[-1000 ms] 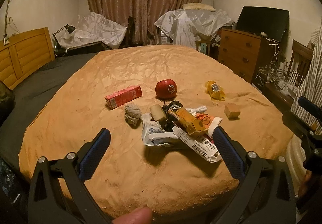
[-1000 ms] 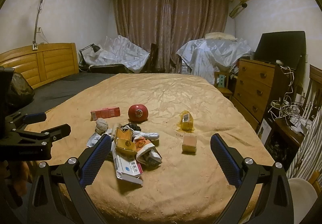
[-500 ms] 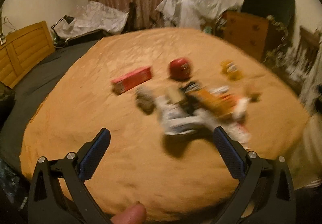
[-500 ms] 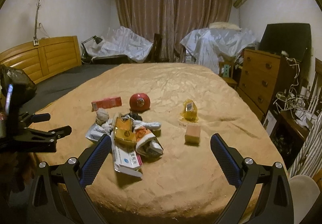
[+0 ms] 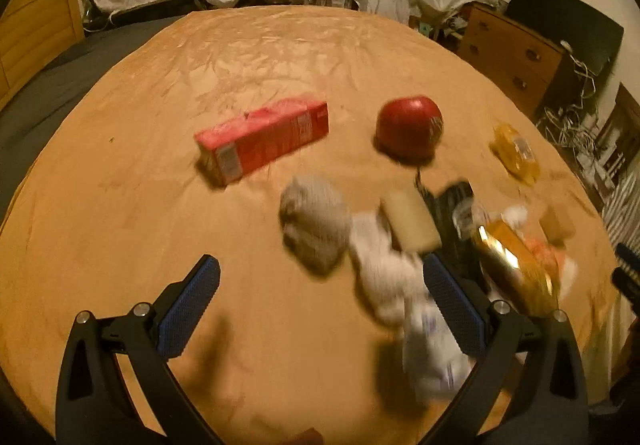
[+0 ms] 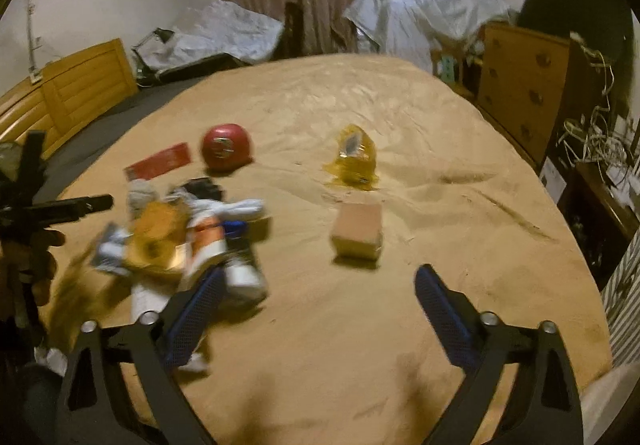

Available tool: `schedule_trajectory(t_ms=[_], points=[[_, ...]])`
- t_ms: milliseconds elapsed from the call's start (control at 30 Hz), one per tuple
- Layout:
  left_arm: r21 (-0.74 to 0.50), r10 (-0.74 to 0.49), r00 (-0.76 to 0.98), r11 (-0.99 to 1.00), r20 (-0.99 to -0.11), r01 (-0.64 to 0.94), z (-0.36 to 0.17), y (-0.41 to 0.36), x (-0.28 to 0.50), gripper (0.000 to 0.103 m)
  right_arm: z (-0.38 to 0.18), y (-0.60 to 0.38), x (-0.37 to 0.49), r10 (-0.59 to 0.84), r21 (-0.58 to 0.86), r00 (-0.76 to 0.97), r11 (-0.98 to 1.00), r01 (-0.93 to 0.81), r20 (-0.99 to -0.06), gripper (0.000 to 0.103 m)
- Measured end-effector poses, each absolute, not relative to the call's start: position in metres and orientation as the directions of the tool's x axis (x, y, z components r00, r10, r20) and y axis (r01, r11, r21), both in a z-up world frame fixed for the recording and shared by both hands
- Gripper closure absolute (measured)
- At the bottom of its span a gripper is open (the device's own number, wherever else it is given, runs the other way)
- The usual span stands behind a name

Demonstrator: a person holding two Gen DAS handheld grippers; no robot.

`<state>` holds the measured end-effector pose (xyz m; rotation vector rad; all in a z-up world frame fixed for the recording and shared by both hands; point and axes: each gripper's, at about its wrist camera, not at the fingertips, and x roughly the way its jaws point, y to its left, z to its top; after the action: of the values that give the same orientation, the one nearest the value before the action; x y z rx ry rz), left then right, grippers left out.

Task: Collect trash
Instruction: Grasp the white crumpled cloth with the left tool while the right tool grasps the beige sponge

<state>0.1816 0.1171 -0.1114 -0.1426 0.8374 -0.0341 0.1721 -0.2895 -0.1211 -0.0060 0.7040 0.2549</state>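
You are looking at a bed (image 5: pixel 120 229) covered in matt tan cloth that is showing fine creases toward its far edge. The red carton (image 5: pixel 262 139) is looking like smooth printed card with a faint sheen. The red ball (image 5: pixel 410 127) is gleaming like glossy plastic. The grey wad (image 5: pixel 314 223) is reading as soft, rough cloth or paper; blur is hiding which. The gold packet (image 5: pixel 514 265) is shining like foil. The yellow wrapper (image 6: pixel 354 157) is glinting like crinkled film. Your left hand-held gripper (image 5: pixel 320 311) is showing matt black plastic arms, blue dimpled pads and bright metal screws.
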Motion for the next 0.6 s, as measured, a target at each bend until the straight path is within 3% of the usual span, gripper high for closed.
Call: schedule_trajectory(t_ms=[100,500,600], points=[[-0.12,-0.079,0.652,0.993,-0.754,-0.019,-0.12,0.112,0.203,0.005,-0.139,-0.291,0.208,0.221,0.088,0.703,0.971,-0.221,-0.676,0.026],[-0.095,-0.055,0.617,0.995,-0.785,-0.032,-0.151,0.117,0.242,0.007,-0.192,-0.282,0.289,0.244,0.117,0.652,0.966,-0.232,-0.718,0.027],[-0.114,-0.058,0.627,0.992,-0.777,-0.049,-0.148,0.122,0.246,0.012,-0.194,-0.281,0.295,0.242,0.115,0.651,0.966,-0.233,-0.72,0.034]])
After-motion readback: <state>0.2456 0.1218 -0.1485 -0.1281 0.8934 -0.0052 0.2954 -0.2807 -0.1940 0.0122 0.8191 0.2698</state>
